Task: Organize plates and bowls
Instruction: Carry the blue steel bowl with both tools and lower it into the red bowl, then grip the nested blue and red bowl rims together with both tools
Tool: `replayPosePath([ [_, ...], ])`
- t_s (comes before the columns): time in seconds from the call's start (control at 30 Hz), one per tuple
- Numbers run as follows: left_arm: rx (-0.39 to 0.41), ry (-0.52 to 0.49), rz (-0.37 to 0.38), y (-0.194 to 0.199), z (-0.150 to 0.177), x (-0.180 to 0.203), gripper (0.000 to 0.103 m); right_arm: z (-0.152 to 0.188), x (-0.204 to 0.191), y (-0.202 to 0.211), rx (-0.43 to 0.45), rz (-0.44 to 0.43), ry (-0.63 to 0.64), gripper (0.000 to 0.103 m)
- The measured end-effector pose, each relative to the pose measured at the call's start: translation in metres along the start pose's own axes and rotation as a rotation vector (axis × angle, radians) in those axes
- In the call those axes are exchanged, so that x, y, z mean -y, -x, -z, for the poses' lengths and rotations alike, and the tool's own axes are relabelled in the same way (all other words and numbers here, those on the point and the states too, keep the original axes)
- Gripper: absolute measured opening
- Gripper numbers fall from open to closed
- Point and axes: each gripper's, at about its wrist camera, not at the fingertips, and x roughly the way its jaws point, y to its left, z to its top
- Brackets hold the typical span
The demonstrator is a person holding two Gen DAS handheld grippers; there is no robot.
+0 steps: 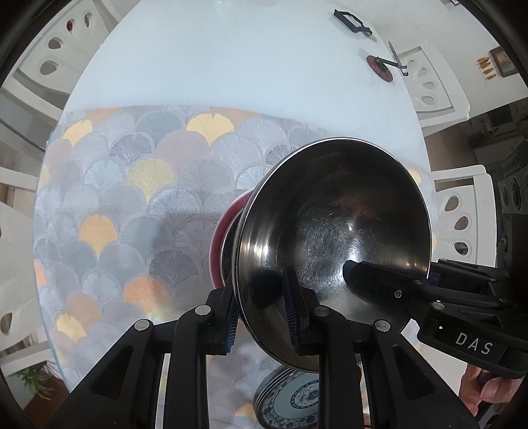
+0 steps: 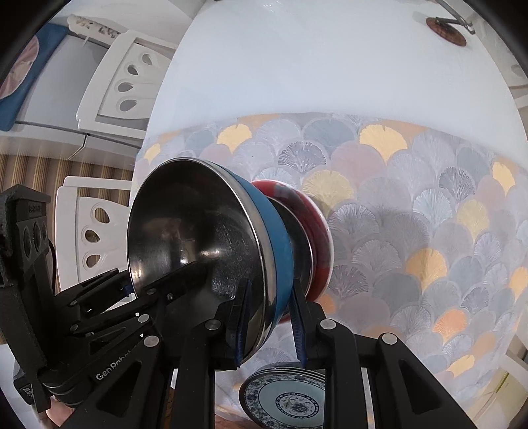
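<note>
A stack of nested bowls hangs tipped on its side above the mat. Its innermost bowl is shiny steel [image 1: 330, 214] with a blue outside [image 2: 277, 231]; a red bowl [image 2: 318, 227] forms the outer end, also seen as the red bowl [image 1: 224, 227]. My left gripper [image 1: 260, 316] is shut on the steel bowl's near rim, one pad inside and one outside. My right gripper [image 2: 269, 320] is shut on the same rim at another spot. Each also shows in the other view: right gripper [image 1: 392, 274], left gripper [image 2: 158, 277]. A stack of blue-patterned plates [image 2: 287, 399] lies on the mat below.
A fan-patterned mat [image 1: 132, 204] covers the near half of a round white table [image 1: 231, 59]. At the table's far side are a dark red coaster [image 1: 379, 67] and a black frame [image 1: 351, 21]. White chairs [image 2: 115, 76] ring the table. A person's hand [image 1: 485, 389] holds the right gripper.
</note>
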Motion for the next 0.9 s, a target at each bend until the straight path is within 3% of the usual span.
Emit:
replayPosePath([
  [0.67, -0.014, 0.024, 0.002, -0.007, -0.001, -0.016, 0.023, -0.002, 0.013, -0.01, -0.031, -0.011, -0.031, 0.025],
  [0.7, -0.002, 0.029, 0.011, -0.003, -0.002, -0.018, 0.025, -0.003, 0.014, -0.009, -0.028, -0.013, -0.032, 0.025],
  [0.73, 0.011, 0.035, 0.02, 0.0, -0.002, -0.021, 0.035, -0.003, 0.015, -0.006, -0.022, -0.016, -0.033, 0.025],
  [0.77, 0.02, 0.04, 0.021, 0.002, -0.003, -0.024, 0.037, -0.003, 0.017, -0.003, -0.014, -0.025, -0.034, 0.029],
  [0.87, 0.014, 0.056, 0.003, -0.003, -0.005, -0.034, 0.038, -0.006, 0.023, 0.003, 0.016, -0.01, -0.035, 0.078],
  [0.9, 0.003, 0.067, 0.007, -0.008, -0.006, -0.037, 0.038, -0.007, 0.026, 0.003, 0.028, 0.007, -0.035, 0.08],
])
